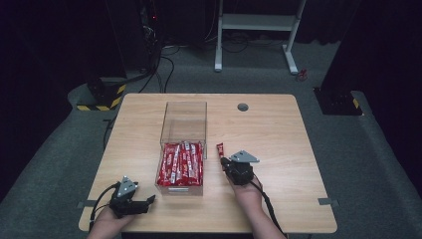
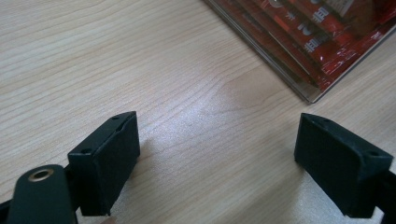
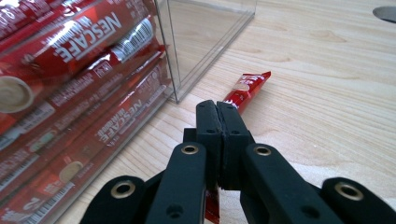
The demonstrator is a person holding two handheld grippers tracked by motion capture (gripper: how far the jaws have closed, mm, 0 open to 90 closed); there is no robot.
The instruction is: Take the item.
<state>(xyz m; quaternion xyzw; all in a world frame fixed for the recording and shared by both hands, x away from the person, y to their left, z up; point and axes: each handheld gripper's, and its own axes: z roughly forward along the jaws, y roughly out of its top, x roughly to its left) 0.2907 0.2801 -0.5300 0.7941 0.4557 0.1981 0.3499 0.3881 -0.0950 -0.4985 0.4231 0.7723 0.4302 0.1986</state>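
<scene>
A clear plastic box stands mid-table, its near half packed with red Nescafe sachets. Just right of the box lies a single red sachet, and my right gripper is shut on it. In the right gripper view the sachet pokes out past the closed jaws beside the box wall. My left gripper rests at the table's near left, open, nothing between its fingers; the box corner with sachets lies ahead of it.
The wooden table has a round grey cable grommet at the back. A white desk frame and black equipment with cables stand on the carpet beyond the table.
</scene>
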